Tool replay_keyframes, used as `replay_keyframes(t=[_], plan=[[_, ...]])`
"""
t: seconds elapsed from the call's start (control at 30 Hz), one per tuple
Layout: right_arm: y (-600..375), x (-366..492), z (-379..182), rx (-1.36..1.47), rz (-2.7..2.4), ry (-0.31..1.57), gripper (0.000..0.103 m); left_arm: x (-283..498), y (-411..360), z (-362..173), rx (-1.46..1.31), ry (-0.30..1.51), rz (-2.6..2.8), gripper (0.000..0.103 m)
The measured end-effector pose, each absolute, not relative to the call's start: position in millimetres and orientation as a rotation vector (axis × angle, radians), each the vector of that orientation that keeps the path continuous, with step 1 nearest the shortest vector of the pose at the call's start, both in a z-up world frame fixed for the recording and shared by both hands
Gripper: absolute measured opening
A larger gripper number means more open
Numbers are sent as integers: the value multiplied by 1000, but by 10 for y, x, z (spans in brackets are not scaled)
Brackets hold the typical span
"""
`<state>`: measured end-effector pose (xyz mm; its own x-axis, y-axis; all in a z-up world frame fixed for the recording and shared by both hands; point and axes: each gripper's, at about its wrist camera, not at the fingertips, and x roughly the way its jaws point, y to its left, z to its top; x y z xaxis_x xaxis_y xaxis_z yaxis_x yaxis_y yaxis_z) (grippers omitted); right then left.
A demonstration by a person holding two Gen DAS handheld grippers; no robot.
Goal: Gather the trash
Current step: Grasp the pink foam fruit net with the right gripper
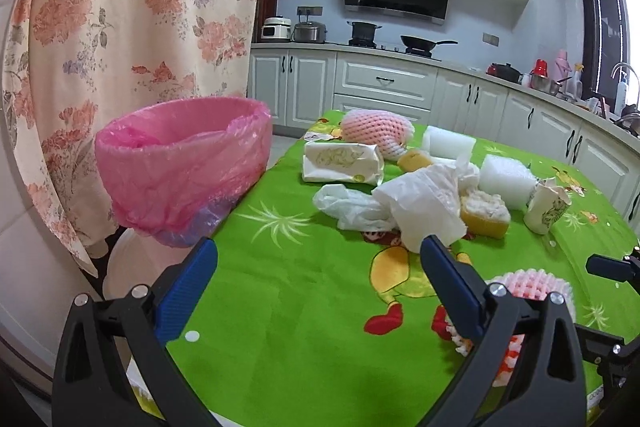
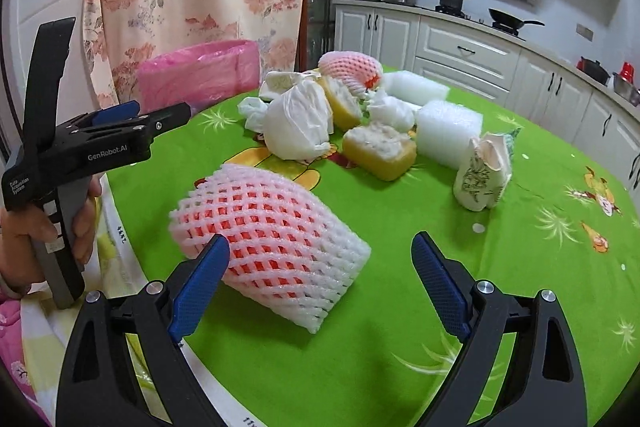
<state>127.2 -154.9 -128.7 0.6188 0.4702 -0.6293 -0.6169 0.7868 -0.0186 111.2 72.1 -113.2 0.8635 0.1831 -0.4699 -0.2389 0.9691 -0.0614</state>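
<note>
Foam net sleeve (image 2: 272, 247) lies flat, open end seemingly rightward.

Left wrist view: we look low across the green tablecloth (image 1: 304, 307) toward the kitchen counter, bin (image 1: 180, 163) near left
Right wrist view: we tilt down, close over the foam net (image 2: 272, 247)
Shared: we see the central trash pile (image 1: 420, 203) in both

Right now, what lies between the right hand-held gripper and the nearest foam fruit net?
Nothing: in the right wrist view the right hand-held gripper stands open around the foam fruit net, untouched on the green tablecloth.
</note>
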Motion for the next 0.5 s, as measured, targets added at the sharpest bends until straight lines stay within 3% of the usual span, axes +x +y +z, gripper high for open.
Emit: replay_keyframes(t=[0.5], plan=[[-1141, 1375, -1389, -266, 726, 728, 87, 1070, 860, -1094, -113, 463, 233, 98]])
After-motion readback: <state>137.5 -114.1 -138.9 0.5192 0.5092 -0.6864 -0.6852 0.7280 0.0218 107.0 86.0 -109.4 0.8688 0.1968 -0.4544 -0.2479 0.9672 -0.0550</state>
